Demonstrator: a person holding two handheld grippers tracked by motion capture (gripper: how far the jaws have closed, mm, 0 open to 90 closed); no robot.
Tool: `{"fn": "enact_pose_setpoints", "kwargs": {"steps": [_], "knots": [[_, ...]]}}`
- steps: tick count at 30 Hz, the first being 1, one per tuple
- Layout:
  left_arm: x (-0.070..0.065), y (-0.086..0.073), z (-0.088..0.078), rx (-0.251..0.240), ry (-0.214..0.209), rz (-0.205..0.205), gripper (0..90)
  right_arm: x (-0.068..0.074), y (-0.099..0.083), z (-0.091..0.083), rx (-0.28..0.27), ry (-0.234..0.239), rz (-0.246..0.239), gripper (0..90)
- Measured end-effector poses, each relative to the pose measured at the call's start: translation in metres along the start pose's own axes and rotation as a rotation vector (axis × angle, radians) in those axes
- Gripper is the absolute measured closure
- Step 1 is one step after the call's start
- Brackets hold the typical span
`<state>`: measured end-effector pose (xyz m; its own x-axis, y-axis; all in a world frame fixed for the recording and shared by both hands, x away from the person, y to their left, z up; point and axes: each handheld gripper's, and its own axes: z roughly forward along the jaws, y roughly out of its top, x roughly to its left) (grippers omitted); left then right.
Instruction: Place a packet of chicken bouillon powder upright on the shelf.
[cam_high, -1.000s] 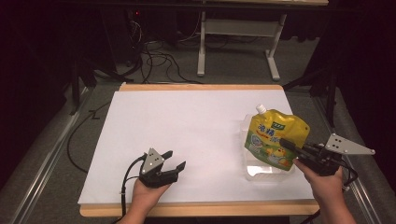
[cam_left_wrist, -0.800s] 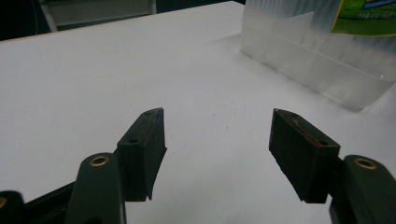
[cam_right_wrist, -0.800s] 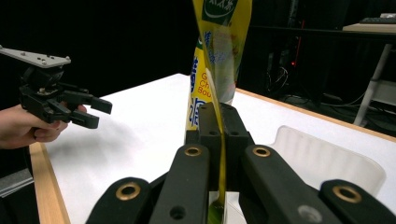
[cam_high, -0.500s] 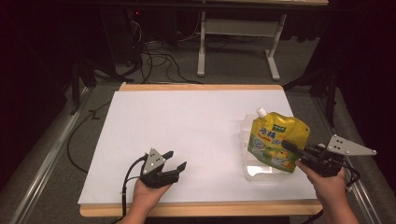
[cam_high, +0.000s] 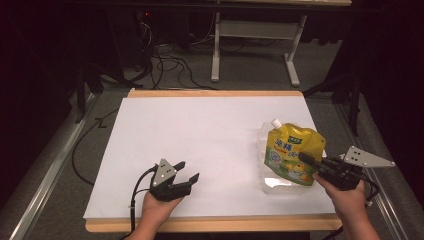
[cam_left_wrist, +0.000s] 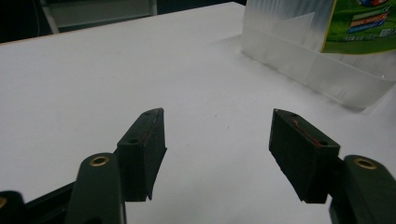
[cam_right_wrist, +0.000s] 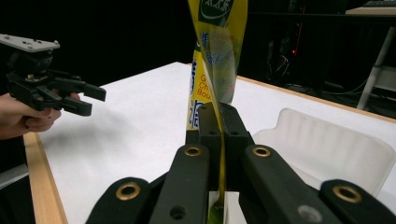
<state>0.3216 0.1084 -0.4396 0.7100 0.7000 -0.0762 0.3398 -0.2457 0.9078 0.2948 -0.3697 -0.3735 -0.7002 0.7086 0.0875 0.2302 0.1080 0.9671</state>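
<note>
**Right gripper clamps yellow pouch over clear tray; left gripper idle and open**

In the high view the right gripper (cam_high: 306, 160) comes in from the table's 4 o'clock corner, held by a hand (cam_high: 348, 199) whose forearm rises from the bottom edge. It lies roughly level and points toward 10 o'clock. Its jaws are pinched tight on the lower right edge of the yellow pouch (cam_high: 291, 152); the right gripper view shows the pouch film (cam_right_wrist: 217, 60) squeezed flat between the two pads and standing upright above them. The pouch's white spout (cam_high: 274, 122) points toward 11 o'clock. The pouch hangs over the clear plastic tray (cam_high: 278, 184), which sits on the white table top (cam_high: 200, 135) at about 4 o'clock; whether the pouch touches the tray cannot be told.

The left gripper (cam_high: 183, 175) rests near the front edge at about 7 o'clock, held from below by the left hand (cam_high: 156, 210), its nose pointing toward 2 o'clock. Its jaws stand wide apart with nothing between them; the left gripper view shows bare white surface between the pads (cam_left_wrist: 142, 151), with the tray wall (cam_left_wrist: 308, 60) well ahead at 1 o'clock.

Open room lies across the middle and the whole 9-to-12 o'clock part of the white surface. The wooden border (cam_high: 215, 93) runs along the far edge and also along the near edge, close behind both hands. The tray is near the right-hand edge of the table.
</note>
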Motion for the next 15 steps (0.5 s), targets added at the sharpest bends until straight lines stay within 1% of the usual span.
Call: {"fn": "enact_pose_setpoints", "kwargs": {"steps": [6, 8, 9, 15], "knots": [[0.000, 0.000, 0.000, -0.001, 0.000, -0.001, 36.5, -0.002, -0.005, 0.003, 0.008, -0.003, 0.011, 90.0], [0.000, 0.000, 0.000, -0.002, 0.000, 0.000, 36.6, -0.002, -0.006, 0.004, 0.012, -0.012, 0.015, 90.0], [0.000, 0.000, 0.000, -0.002, 0.000, -0.001, 36.5, -0.002, -0.007, 0.004, 0.009, -0.007, 0.015, 90.0], [-0.001, 0.000, -0.001, -0.003, -0.001, 0.000, 36.4, -0.001, -0.015, 0.006, 0.027, -0.025, 0.025, 90.0]]}}
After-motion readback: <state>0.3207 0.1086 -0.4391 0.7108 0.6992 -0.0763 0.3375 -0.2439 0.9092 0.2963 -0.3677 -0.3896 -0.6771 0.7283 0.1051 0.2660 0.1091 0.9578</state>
